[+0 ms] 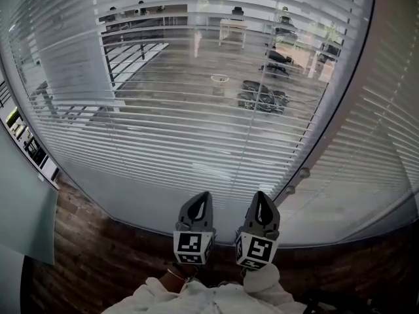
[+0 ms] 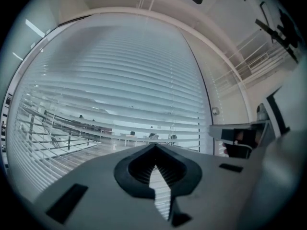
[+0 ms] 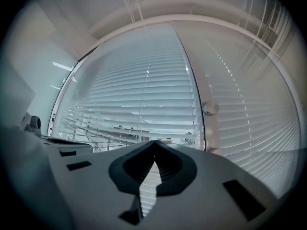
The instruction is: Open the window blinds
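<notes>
Approach: left tongs, right tongs closed, empty, before lowered white slatted window blinds; next, locate and clamp their control

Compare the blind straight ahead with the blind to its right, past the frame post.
The front blind has slats tilted enough that a railing and desks show through; the right blind shows almost only white slats. The front blind fills most of the head view; the right blind sits at its right edge, beyond the frame post. Both are white, horizontal-slatted and lowered.
</notes>
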Motion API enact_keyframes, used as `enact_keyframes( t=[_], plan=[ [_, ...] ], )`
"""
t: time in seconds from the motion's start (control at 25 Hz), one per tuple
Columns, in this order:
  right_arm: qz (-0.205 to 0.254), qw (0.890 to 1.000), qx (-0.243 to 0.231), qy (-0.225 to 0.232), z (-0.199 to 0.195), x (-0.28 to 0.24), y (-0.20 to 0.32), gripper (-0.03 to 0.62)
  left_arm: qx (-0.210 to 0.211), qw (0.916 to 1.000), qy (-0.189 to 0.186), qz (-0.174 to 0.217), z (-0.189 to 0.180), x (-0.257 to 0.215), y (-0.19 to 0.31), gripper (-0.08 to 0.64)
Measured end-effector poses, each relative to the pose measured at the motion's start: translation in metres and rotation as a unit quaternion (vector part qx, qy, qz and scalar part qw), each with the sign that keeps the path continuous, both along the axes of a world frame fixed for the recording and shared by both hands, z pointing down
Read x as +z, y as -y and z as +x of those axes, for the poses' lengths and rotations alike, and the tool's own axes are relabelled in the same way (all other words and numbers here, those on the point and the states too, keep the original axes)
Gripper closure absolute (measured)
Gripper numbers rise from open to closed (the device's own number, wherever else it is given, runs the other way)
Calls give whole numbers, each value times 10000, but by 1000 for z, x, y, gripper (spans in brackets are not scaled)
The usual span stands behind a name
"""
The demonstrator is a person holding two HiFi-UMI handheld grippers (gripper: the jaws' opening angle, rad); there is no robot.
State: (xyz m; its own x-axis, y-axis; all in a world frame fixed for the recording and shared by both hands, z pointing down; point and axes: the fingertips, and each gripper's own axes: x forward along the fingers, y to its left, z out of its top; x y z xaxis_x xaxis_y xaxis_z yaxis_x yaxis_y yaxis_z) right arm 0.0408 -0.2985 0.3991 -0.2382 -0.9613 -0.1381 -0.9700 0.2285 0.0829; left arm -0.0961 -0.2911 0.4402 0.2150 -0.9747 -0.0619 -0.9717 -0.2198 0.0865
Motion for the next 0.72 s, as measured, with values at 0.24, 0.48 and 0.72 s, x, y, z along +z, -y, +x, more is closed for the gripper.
enact_keyframes(
  t=[0.24, 0.48, 0.72],
  plan=[
    [1, 10000, 65, -61, 1, 3, 2, 581, 73, 10000, 21, 18, 3, 3, 3, 561],
    [-60, 9999, 77, -82, 0, 6, 3, 581, 120, 9999, 32, -7, 4, 3, 5, 561],
    [-92, 9999, 12, -74, -6, 6, 5, 581, 162, 9998, 75, -33, 6, 3, 6, 561]
  ],
)
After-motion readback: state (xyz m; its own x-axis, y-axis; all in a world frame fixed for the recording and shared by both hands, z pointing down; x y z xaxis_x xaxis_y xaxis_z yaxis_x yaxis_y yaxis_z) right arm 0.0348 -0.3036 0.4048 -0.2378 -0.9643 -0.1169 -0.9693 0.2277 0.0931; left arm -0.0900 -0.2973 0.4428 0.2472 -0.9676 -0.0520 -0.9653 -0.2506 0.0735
